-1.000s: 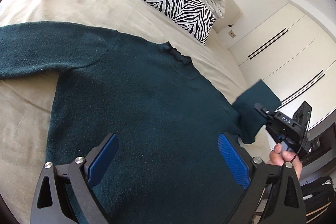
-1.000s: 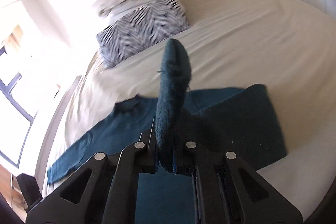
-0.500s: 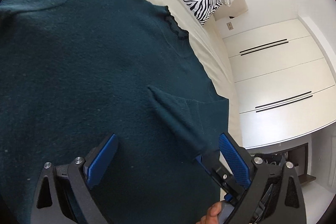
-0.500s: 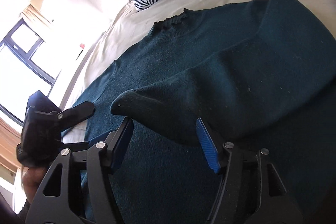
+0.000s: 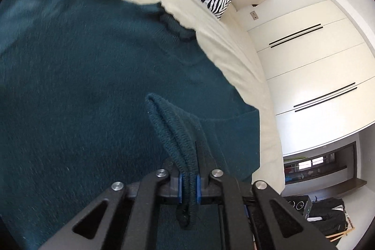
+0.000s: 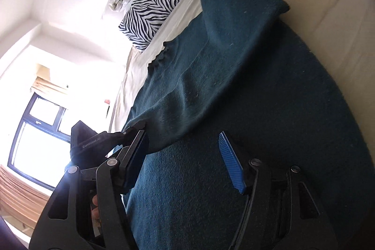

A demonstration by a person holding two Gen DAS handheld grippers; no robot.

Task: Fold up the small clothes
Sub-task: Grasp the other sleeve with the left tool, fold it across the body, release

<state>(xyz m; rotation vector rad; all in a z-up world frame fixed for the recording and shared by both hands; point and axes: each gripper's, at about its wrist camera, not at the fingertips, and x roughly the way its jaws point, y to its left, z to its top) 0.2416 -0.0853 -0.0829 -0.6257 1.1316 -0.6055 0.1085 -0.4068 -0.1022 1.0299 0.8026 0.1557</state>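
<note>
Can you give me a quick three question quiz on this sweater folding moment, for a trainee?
1. True or false: the left gripper is shut on the cuff of the teal sweater.
2. What do the right gripper's jaws hold?
A. the zebra pillow
B. nothing; they stand open over the sweater
C. the sweater's collar
3. Fill in: the folded-over sleeve lies across the sweater's ____.

Key:
1. True.
2. B.
3. Body, meaning its front panel.
</note>
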